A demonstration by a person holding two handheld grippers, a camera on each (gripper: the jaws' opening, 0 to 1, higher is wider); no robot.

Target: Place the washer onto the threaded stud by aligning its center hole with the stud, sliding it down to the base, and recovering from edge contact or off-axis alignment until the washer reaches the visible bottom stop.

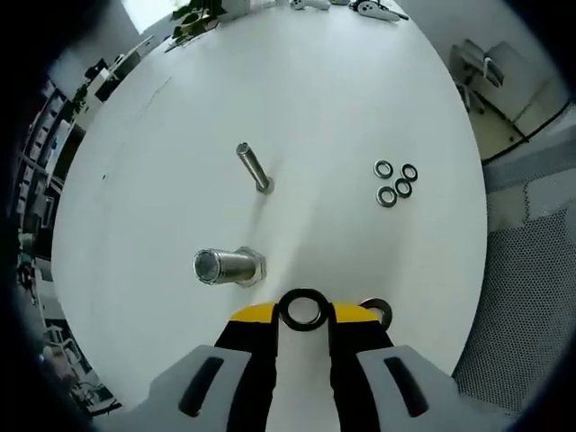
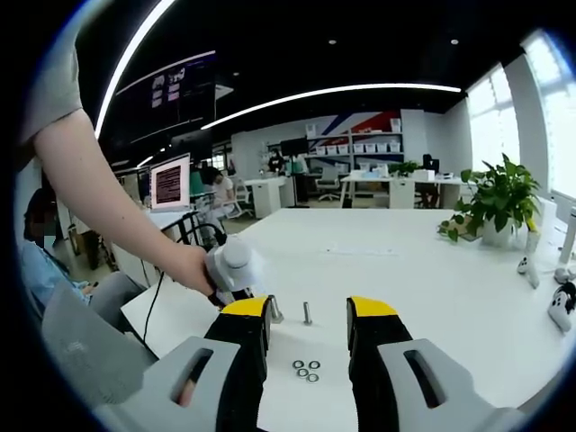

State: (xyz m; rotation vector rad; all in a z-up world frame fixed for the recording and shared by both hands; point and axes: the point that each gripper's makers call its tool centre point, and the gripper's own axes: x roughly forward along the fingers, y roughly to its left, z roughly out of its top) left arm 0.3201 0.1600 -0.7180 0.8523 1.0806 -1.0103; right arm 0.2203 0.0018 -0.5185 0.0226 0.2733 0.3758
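Observation:
A dark washer [image 1: 302, 309] is pinched between the yellow-tipped jaws of my left gripper [image 1: 302, 315], above the white table [image 1: 342, 99]. A thin threaded stud [image 1: 254, 168] stands on the table ahead of it, and a thicker threaded stud [image 1: 227, 266] stands nearer, to the left. In the right gripper view the thin stud [image 2: 307, 313] and the thicker stud [image 2: 274, 309] show far off between the open jaws of my right gripper [image 2: 309, 310]. A person's hand carries the left gripper [image 2: 229, 264] just above and left of the studs.
Several spare washers [image 1: 396, 183] [image 2: 306, 369] lie in a cluster right of the thin stud. One more washer [image 1: 378, 311] lies by my left gripper's right jaw. A potted plant [image 2: 493, 205] and small white devices [image 2: 560, 306] stand near the table's far right edge.

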